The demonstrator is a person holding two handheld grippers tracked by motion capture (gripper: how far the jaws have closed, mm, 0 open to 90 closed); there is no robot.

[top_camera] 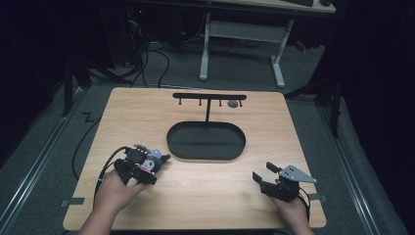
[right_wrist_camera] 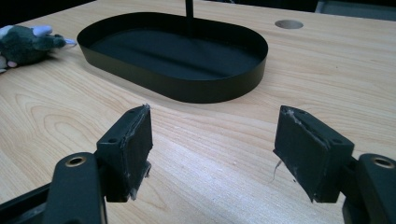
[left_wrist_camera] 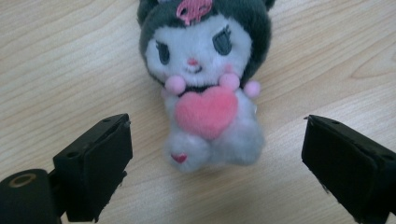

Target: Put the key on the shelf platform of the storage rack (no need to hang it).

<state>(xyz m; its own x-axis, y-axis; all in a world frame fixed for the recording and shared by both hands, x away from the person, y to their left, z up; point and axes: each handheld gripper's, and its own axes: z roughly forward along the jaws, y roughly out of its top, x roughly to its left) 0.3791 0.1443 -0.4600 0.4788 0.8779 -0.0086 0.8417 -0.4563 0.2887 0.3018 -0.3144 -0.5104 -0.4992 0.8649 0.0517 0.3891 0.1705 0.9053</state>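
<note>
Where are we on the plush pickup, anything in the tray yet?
Done: nothing; the black tray holds nothing. In hand: left gripper is open, jaws either side of the plush toy lying on the table. Left: close, lift, place. Right gripper is open, idle.

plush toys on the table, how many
1. The plush lies on the table at its near left, left of the black tray, between the open jaws of the left gripper. None seems hidden.
</note>
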